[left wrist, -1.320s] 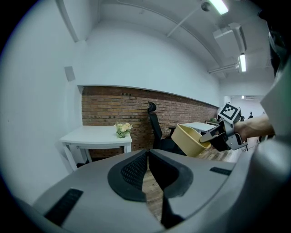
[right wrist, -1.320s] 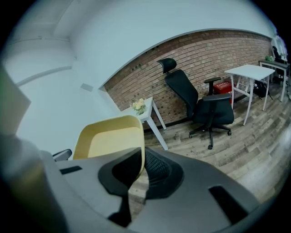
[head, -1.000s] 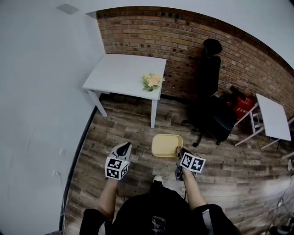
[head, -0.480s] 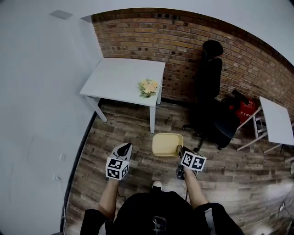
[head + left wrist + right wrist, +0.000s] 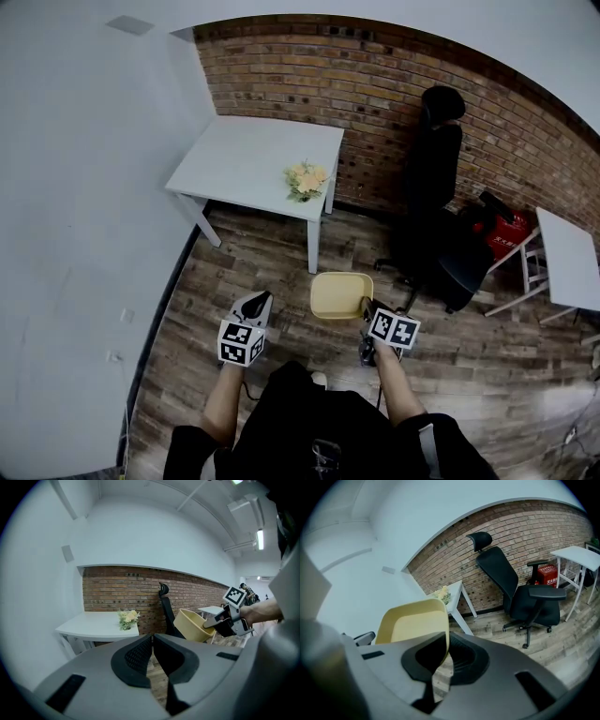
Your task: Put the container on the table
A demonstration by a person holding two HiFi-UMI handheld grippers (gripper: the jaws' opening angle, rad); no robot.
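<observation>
— Right gripper view shows our right gripper (image 5: 444,644) clamped on the yellow container's (image 5: 412,620) rim, agreed?
— Agreed; our left gripper (image 5: 153,641) is closed on nothing. The table (image 5: 248,155) stands well ahead of both, so we judge the placing not yet done.

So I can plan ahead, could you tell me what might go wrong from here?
The right gripper holds the yellow container by one rim edge only, so it may tilt or slip; the left gripper is shut and gives no support. The flowers stand by the front corner of the table and could get knocked.
</observation>
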